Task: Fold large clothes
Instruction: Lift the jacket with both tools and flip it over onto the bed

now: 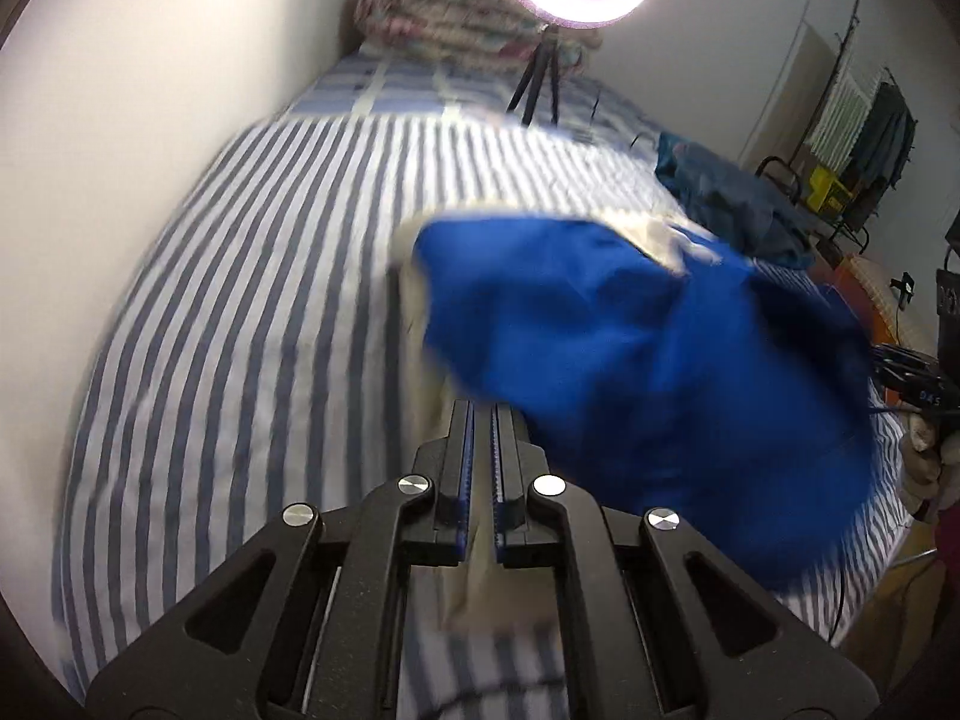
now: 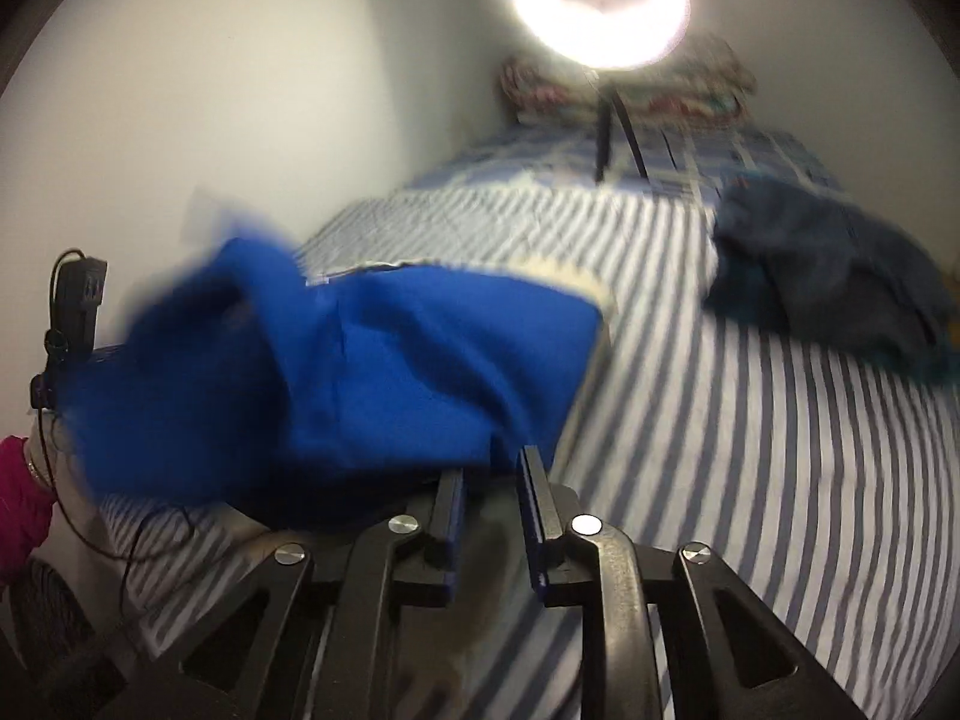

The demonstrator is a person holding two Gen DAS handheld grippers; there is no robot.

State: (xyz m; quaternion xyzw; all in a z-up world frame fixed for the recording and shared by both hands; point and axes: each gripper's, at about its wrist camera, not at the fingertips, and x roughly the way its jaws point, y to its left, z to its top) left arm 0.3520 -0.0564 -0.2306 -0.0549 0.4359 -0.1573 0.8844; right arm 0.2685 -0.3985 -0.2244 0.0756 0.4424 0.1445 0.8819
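Hanging over the striped bed sheet (image 1: 252,312), the blue garment (image 1: 648,372) droops in a blurred bundle with a cream lining showing along its far edge. The left gripper (image 1: 482,414) has its jaws pressed together on the cloth's near edge. The right gripper (image 2: 493,462) has its jaws parted a little, the blue cloth reaching into the gap at the tips; whether the pads press it cannot be told. A dark blue heap (image 2: 834,282) lies to the far right, near the ring light (image 2: 600,0).
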